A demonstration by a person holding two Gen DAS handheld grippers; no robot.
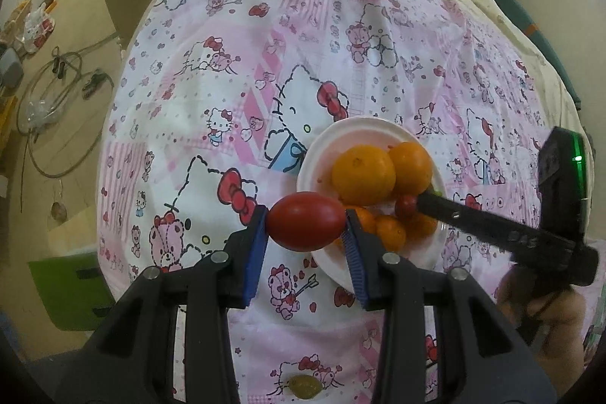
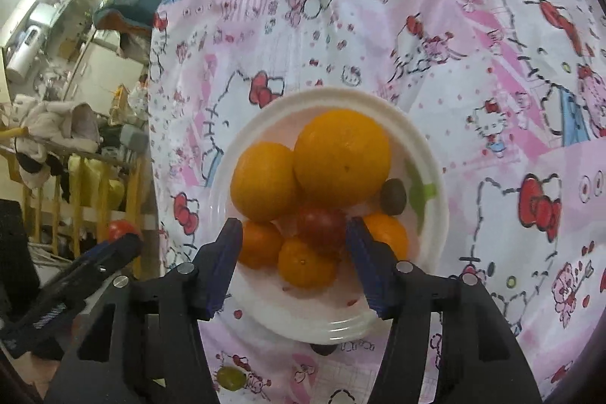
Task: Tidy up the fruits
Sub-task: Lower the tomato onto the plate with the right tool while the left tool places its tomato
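Note:
A white plate [image 2: 265,108] on the pink cartoon-print cloth holds two big oranges [image 2: 341,158], several small oranges [image 2: 306,264], a dark fruit [image 2: 393,195] and a small red tomato [image 2: 321,226]. My right gripper [image 2: 295,248] stands open just over the pile. The small tomato lies between its blue pads, with a gap on the left side. In the left wrist view the plate [image 1: 314,154] sits right of centre, and the right gripper's finger [image 1: 435,207] reaches in beside the small tomato [image 1: 405,205]. My left gripper [image 1: 305,226] is shut on a larger red tomato [image 1: 305,222], held above the plate's near-left edge.
A green grape [image 1: 305,387] lies on the cloth near me, also visible as the green grape [image 2: 230,377]. A dark small fruit [image 2: 324,349] peeks from under the plate's near rim. The bed's left edge drops to a cluttered floor with a green box [image 1: 68,290]. A hand [image 1: 541,313] holds the right gripper.

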